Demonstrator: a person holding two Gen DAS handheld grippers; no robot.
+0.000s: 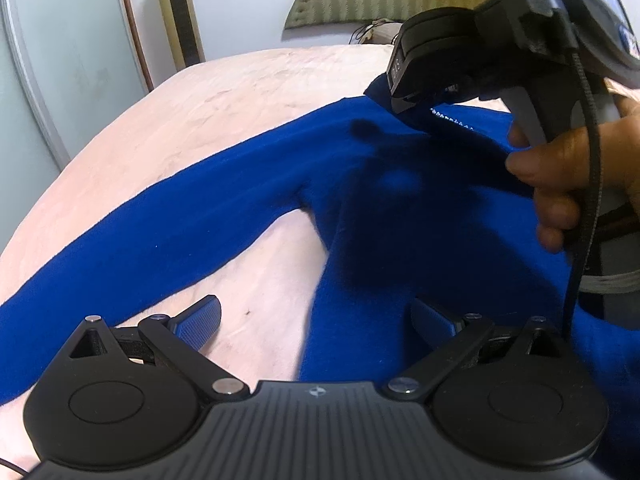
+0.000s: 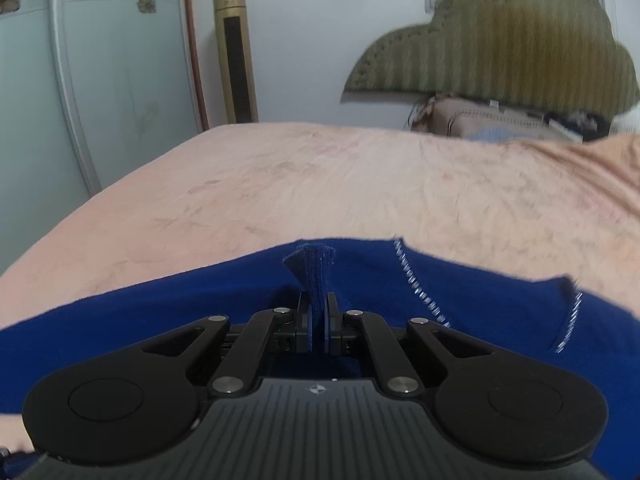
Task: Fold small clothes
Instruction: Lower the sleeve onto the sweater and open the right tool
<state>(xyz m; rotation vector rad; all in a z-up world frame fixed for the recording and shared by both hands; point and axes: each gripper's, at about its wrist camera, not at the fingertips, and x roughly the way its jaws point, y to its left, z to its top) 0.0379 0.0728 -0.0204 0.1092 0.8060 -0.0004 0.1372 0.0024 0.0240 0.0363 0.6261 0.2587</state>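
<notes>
We see one garment, a royal-blue sweater (image 1: 420, 216) of soft, fuzzy knit, lying spread on a pale pink bedspread (image 1: 224, 100) that covers the bed. From the left wrist view, one long sleeve (image 1: 152, 232) runs out from the body toward eight o'clock, flat against the bedspread, and the body fills the frame from the centre to four o'clock. A line of small silver beads or stitches (image 2: 416, 284) trims the neckline; in the right wrist view we count two such lines, the second one (image 2: 570, 324) at three o'clock, on a raised flap of the fabric. We count two grippers. The left gripper (image 1: 316, 320) is released, its two blue-padded fingers spread wide, one over bare bedspread at seven o'clock and the other over the sweater body at five o'clock; whether either pad touches the cloth we cannot tell. The right gripper (image 2: 319, 320) is clenched on a pinch of the sweater's edge, and a small ribbed fan of blue knit (image 2: 312, 268) stands up between its pads. In the left wrist view that same gripper sits at one o'clock, with the person's right hand (image 1: 568, 176) wrapped around its handle. Behind the bed we count one olive headboard (image 2: 492, 52), one gold tower fan (image 2: 236, 52) and one sliding wardrobe door (image 2: 120, 80) with flower patterns.
</notes>
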